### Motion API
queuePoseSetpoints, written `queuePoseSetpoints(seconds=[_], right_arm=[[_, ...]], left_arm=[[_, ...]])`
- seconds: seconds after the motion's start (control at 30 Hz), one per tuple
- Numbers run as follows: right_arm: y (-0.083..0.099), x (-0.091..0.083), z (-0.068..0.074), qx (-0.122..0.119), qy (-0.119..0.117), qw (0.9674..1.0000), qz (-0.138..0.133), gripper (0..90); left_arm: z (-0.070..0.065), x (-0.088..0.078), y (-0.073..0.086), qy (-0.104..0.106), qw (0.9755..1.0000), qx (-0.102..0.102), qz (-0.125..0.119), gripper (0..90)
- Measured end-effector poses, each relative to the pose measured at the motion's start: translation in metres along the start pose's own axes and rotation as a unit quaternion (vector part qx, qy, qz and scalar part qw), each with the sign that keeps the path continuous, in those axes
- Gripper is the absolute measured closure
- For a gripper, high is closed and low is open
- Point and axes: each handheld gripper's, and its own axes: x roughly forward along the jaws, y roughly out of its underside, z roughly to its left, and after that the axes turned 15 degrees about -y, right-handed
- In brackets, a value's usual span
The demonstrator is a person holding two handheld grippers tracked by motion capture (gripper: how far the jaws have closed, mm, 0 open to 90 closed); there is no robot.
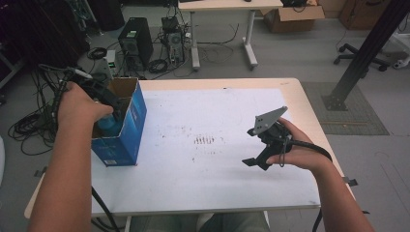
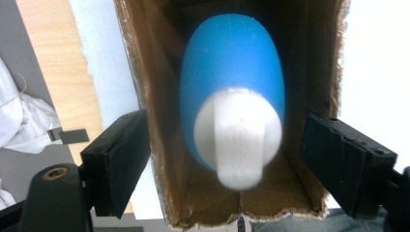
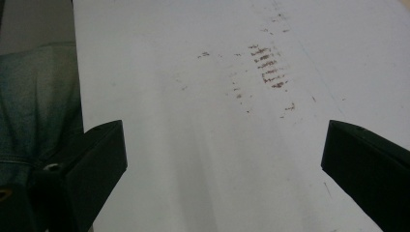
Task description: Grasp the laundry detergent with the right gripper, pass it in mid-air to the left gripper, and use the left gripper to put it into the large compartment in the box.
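While the table (image 1: 300, 104) with its white sheet (image 1: 217, 159) spreads beneath both tongs, the blue carton (image 1: 126, 133) stands open-topped directly under the left gripper (image 2: 227, 159). Its jaws are parted and straddle the carton's cardboard walls without pressing on anything. Between and below them, inside the carton, sits the blue bottle (image 2: 232, 63) with its white cap (image 2: 238, 137). The right gripper (image 3: 222, 150) hangs wide open over bare sheet, brown marks (image 3: 268, 67) ahead of it.

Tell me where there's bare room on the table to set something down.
The white mat lies bare between the blue box and the right gripper, apart from brown smudges. It is crowded at the left edge, where the left gripper hangs over the bottle in the box.
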Motion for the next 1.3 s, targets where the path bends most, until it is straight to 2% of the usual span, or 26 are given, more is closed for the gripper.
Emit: queuePoseSetpoints(seconds=[0.3, 0.43, 0.6, 0.7, 0.77, 0.9, 0.97, 1.03, 1.13, 1.2, 1.23, 1.27, 1.3], right_arm=[[-0.003, -0.006, 0.003, -0.005, 0.002, 1.0000, -0.003, 2.4], [-0.003, -0.009, 0.004, -0.005, 0.004, 1.0000, -0.002, 2.4], [-0.007, -0.016, 0.005, -0.006, 0.006, 1.0000, 0.001, 2.4], [-0.011, -0.020, 0.005, -0.009, 0.008, 0.9999, 0.002, 2.4], [-0.014, -0.022, 0.005, -0.011, 0.009, 0.9999, 0.004, 2.4], [-0.020, -0.028, 0.003, -0.013, 0.012, 0.9998, 0.010, 2.4], [-0.025, -0.031, 0.002, -0.012, 0.015, 0.9997, 0.013, 2.4], [-0.029, -0.034, 0.001, -0.013, 0.017, 0.9996, 0.017, 2.4], [-0.034, -0.037, -0.001, -0.012, 0.019, 0.9993, 0.030, 2.5], [-0.038, -0.040, -0.003, -0.010, 0.021, 0.9988, 0.042, 2.5], [-0.040, -0.041, -0.003, -0.010, 0.021, 0.9987, 0.045, 2.5], [-0.042, -0.043, -0.004, -0.007, 0.025, 0.9982, 0.053, 2.5], [-0.045, -0.044, -0.004, -0.006, 0.027, 0.9980, 0.058, 2.5]], left_arm=[[-0.001, -0.019, 0.006, -0.002, 0.9999, 0.007, -0.011, 11.3], [-0.004, -0.028, 0.009, 0.006, 0.9998, 0.006, -0.017, 7.5], [-0.008, -0.042, 0.011, 0.009, 0.9994, 0.018, -0.030, 2.4], [-0.010, -0.053, 0.013, 0.012, 0.9987, 0.031, -0.039, 0.2], [-0.013, -0.062, 0.014, 0.015, 0.9976, 0.048, -0.048, 0.2], [-0.021, -0.082, 0.016, 0.018, 0.9938, 0.084, -0.071, 0.2], [-0.027, -0.092, 0.017, 0.018, 0.9903, 0.109, -0.084, 0.2], [-0.033, -0.100, 0.018, 0.032, 0.9860, 0.137, -0.089, 0.3], [-0.041, -0.112, 0.019, 0.040, 0.9777, 0.177, -0.105, 0.2], [-0.047, -0.118, 0.020, 0.040, 0.9701, 0.209, -0.116, 0.2], [-0.051, -0.122, 0.021, 0.042, 0.9642, 0.232, -0.122, 0.2], [-0.054, -0.125, 0.022, 0.045, 0.9593, 0.248, -0.127, 0.2], [-0.058, -0.126, 0.023, 0.045, 0.9526, 0.269, -0.135, 0.2]])
